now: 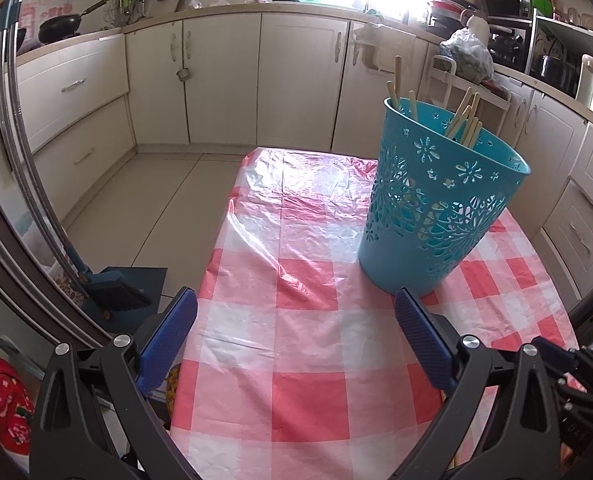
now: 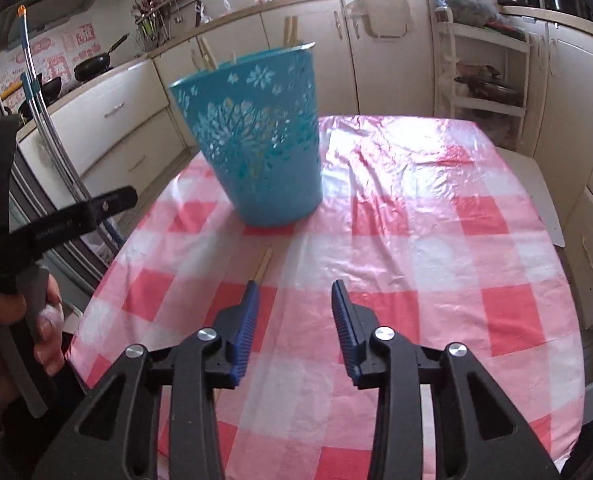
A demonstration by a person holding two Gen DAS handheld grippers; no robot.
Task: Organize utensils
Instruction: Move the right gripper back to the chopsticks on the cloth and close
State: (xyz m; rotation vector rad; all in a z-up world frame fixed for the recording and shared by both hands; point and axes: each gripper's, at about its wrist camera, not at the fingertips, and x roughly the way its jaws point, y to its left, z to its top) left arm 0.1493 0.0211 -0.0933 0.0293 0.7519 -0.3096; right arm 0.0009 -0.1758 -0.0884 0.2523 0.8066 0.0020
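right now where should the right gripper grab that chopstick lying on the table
Take the chopstick on its exposed far stretch, coming down from above with the jaws across its width. It lies flat on the checked tablecloth, pointing toward the blue basket; its near part hides behind the right gripper, which is open and empty.

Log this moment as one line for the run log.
turquoise perforated plastic basket: holds chopsticks | loose wooden chopstick: on checked tablecloth | right gripper: open, empty | left gripper: open, empty

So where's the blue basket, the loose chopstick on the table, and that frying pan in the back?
Blue basket (image 2: 256, 152): right wrist view, on its patterned side wall.
Loose chopstick (image 2: 265, 263): right wrist view, on the end showing beyond the finger.
Frying pan (image 1: 61, 25): left wrist view, on its dark bowl.
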